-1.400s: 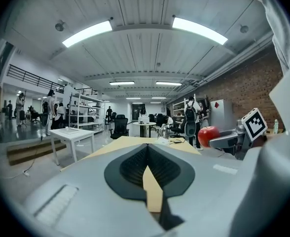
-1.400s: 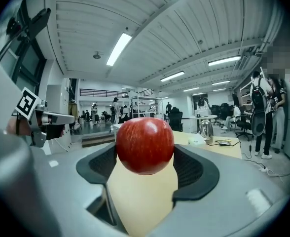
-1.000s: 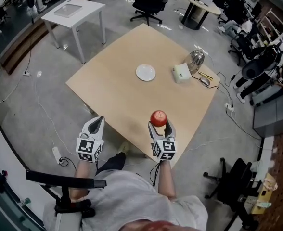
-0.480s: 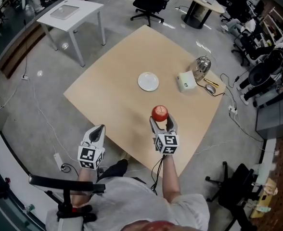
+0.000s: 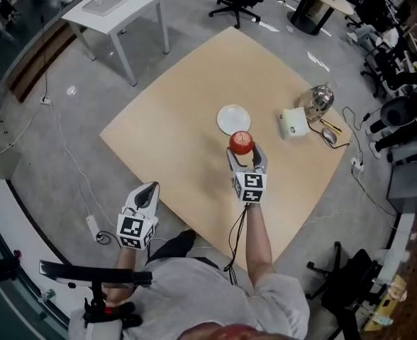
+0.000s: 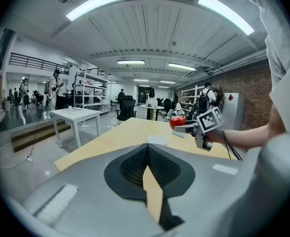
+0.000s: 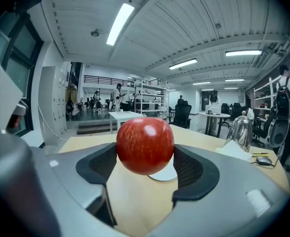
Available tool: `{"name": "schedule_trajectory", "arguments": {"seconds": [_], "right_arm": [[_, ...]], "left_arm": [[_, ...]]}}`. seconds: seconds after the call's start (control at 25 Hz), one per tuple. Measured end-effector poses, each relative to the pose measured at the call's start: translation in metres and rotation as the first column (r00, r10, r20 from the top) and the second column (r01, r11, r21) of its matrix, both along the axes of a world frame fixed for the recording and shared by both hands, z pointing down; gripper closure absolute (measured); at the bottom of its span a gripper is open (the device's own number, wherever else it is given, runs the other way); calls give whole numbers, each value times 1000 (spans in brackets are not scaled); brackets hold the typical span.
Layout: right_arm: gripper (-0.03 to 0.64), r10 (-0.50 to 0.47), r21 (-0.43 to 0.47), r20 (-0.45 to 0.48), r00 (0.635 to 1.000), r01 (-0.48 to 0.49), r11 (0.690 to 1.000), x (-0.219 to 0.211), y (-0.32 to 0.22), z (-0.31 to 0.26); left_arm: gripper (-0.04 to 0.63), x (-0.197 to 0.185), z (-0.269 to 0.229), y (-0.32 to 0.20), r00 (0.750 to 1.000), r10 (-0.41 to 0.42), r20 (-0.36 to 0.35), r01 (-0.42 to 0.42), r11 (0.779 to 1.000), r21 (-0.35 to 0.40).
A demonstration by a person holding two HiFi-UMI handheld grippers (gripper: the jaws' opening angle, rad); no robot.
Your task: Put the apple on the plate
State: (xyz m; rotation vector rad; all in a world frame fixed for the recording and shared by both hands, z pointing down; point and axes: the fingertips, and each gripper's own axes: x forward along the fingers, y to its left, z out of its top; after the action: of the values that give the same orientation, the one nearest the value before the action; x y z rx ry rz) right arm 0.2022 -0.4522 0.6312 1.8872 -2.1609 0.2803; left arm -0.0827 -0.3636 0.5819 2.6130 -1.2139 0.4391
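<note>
1. The right gripper [image 5: 245, 154] is clenched on the apple [image 5: 241, 142]. In the right gripper view, the red fruit [image 7: 145, 144] sits between the two dark pads, pressed from both sides.
2. The apple is carried in the air above the tan surface [image 5: 173, 119], not resting on it. The left gripper view shows it [image 6: 177, 121] raised clear of the wood.
3. The plate [image 5: 233, 119] is small, white and bare, and lies flat near the middle of the surface. In the head view the apple overlaps the plate's near edge. In the right gripper view the plate's rim [image 7: 163, 176] shows just under and beyond the fruit.
4. The left gripper [image 5: 145, 193] is at the near left, off the edge of the surface and over the floor, well apart from the plate. Its jaws are closed tip to tip with nothing between them [image 6: 147, 154].
5. Right of the plate there is a white box [image 5: 293, 124]. A shiny metal kettle [image 5: 318, 99] stands just beyond it, and a mouse [image 5: 328, 136] lies by the right edge.
6. At the far left, a white table [image 5: 113, 6] stands on the floor.
</note>
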Motion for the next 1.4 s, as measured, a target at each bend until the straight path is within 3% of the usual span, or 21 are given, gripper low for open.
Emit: {"name": "schedule_trajectory", "arguments": {"seconds": [0.28, 0.72, 1.4], "right_arm": [[253, -30, -59, -74, 997, 26, 998, 3, -59, 38], [253, -20, -180, -92, 996, 3, 984, 21, -120, 105], [247, 65, -246, 8, 998, -61, 967, 41, -140, 148]], "left_arm": [[575, -8, 9, -21, 999, -41, 17, 41, 999, -32], [575, -29, 23, -43, 994, -100, 50, 103, 992, -71], [575, -37, 35, -49, 989, -124, 80, 132, 986, -106]]}}
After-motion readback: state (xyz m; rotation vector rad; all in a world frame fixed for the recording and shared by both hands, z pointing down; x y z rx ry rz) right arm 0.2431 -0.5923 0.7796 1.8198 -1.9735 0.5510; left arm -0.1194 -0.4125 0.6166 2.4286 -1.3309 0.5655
